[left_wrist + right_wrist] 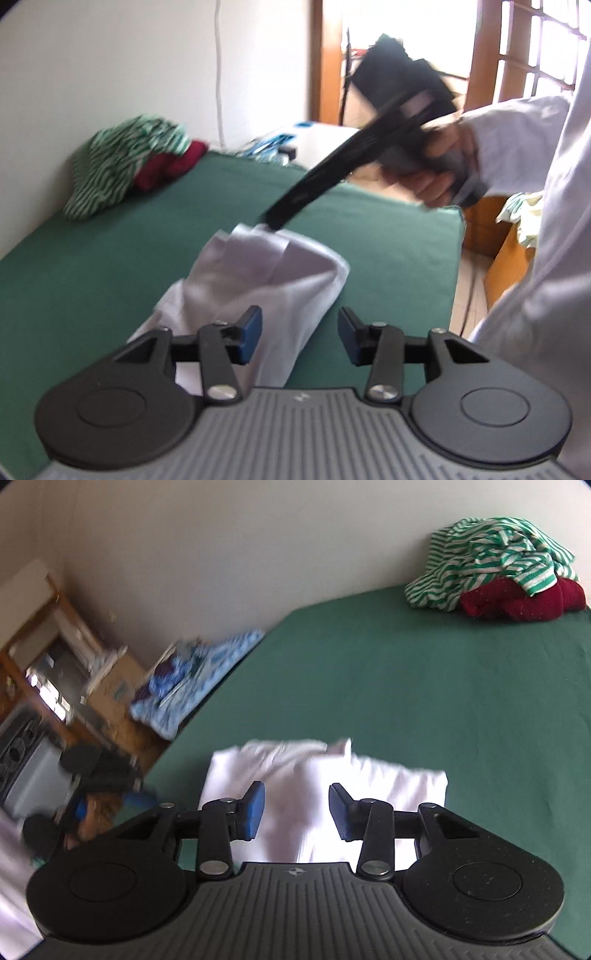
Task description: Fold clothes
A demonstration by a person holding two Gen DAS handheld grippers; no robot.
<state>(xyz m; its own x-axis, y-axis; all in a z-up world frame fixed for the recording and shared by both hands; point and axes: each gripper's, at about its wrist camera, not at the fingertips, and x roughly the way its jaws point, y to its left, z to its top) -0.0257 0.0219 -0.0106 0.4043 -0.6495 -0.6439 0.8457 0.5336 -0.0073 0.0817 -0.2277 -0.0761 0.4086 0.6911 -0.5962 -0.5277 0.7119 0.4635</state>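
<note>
A folded white cotton garment (258, 288) lies on the green-sheeted bed (129, 236), near its front edge. The left gripper (300, 336) hovers just over the garment, blue-padded fingers (251, 334) parted and empty; the right gripper (296, 809) does likewise. A green-and-white striped shirt (491, 561) and dark red cloth (524, 600) are heaped well beyond the garment, by the wall.
</note>
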